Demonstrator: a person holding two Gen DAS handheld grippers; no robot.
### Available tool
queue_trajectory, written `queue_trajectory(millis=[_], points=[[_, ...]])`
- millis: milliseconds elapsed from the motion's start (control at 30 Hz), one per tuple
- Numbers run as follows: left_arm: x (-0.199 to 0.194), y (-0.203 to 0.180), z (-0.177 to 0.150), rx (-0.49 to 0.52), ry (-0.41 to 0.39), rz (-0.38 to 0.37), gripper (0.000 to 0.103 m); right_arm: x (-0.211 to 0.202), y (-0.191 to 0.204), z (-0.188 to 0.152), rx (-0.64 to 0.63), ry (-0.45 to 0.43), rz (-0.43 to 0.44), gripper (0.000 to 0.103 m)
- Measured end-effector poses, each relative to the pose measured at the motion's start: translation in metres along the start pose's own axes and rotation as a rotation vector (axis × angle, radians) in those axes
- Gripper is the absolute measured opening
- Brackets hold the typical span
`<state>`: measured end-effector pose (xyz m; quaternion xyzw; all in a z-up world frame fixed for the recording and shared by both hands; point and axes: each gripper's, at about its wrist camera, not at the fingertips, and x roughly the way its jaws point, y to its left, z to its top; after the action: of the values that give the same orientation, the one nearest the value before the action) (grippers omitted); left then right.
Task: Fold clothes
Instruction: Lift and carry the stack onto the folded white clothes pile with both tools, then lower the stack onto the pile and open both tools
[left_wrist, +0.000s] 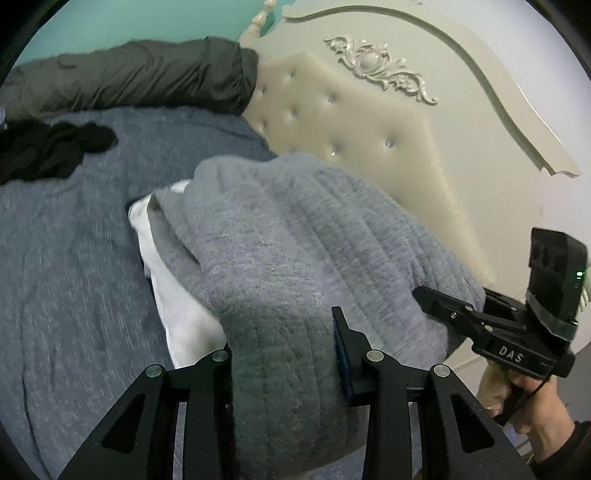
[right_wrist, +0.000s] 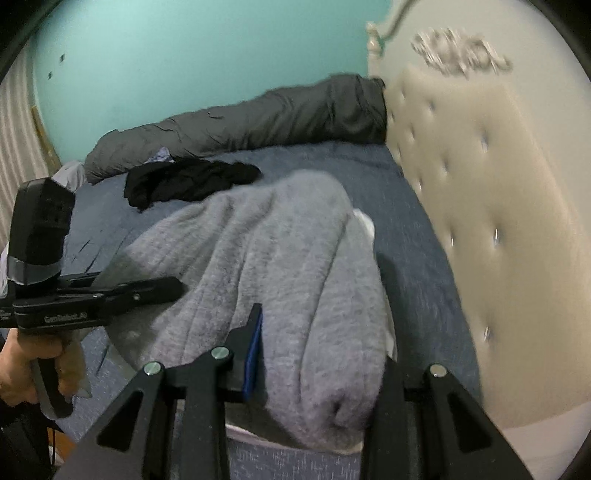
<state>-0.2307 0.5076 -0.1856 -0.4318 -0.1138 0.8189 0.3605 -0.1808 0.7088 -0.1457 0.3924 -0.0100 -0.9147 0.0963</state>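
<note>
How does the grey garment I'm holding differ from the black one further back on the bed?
The grey garment is thick, fuzzy and bulky, lifted between both grippers; the black garment is thin, smaller and lies crumpled, untouched, on the bed. The grey one shows a white lining; the black one shows none. Neither is folded yet.

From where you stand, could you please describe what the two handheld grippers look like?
Both are matte black. The left gripper has angular fingers with triangular cut-outs, silver pivot pins and a blue pad. The right gripper matches; seen from the left wrist, its side reads "DAS", a boxy module is taped on top with a green light, and a thin black cable hangs down.
</note>
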Motion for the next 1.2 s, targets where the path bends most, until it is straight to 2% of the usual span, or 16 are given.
queue_trajectory(millis=[100,200,233,267,333,467,700,733,767,833,867,967,1100,1200], points=[[-0.004,0.002,-0.003,-0.015,0.014,-0.006,0.042,0.001,-0.008,-0.006,0.052,0.000,0.011,0.043],[-0.020,0.005,-0.002,-0.040,0.017,0.009,0.054,0.002,-0.016,-0.012,0.105,0.000,0.021,0.052],[-0.029,0.007,-0.002,-0.045,0.000,0.026,0.061,0.002,-0.019,-0.014,0.121,0.001,0.023,0.052],[-0.039,0.008,-0.002,-0.040,-0.018,0.038,0.062,0.000,-0.018,-0.014,0.124,-0.001,0.017,0.054],[-0.056,0.010,0.001,-0.013,-0.047,0.062,0.062,-0.008,-0.017,-0.011,0.134,-0.032,0.005,0.058],[-0.078,0.011,0.011,0.064,-0.080,0.121,0.062,-0.024,-0.015,-0.005,0.155,-0.094,-0.018,0.058],[-0.068,-0.016,0.018,0.215,-0.073,0.144,0.062,-0.051,-0.011,0.004,0.192,-0.202,-0.059,0.059],[-0.063,-0.020,0.018,0.229,-0.067,0.146,0.062,-0.055,-0.011,0.006,0.197,-0.218,-0.065,0.053],[-0.058,-0.025,0.017,0.242,-0.057,0.147,0.062,-0.059,-0.010,0.007,0.203,-0.233,-0.071,0.040],[-0.045,-0.032,0.015,0.256,-0.028,0.149,0.062,-0.066,-0.008,0.010,0.209,-0.260,-0.081,0.034],[-0.039,-0.033,0.014,0.254,-0.013,0.149,0.062,-0.059,-0.002,0.012,0.181,-0.237,-0.078,0.026],[-0.025,-0.029,0.010,0.250,0.010,0.167,0.062,-0.034,0.009,0.013,0.126,-0.170,-0.087,0.013],[-0.013,-0.020,-0.002,0.260,0.038,0.189,0.062,-0.004,0.000,-0.007,0.151,-0.091,-0.125,0.005],[-0.007,-0.016,-0.009,0.269,0.040,0.187,0.062,0.011,-0.018,-0.025,0.215,-0.071,-0.119,0.001]])
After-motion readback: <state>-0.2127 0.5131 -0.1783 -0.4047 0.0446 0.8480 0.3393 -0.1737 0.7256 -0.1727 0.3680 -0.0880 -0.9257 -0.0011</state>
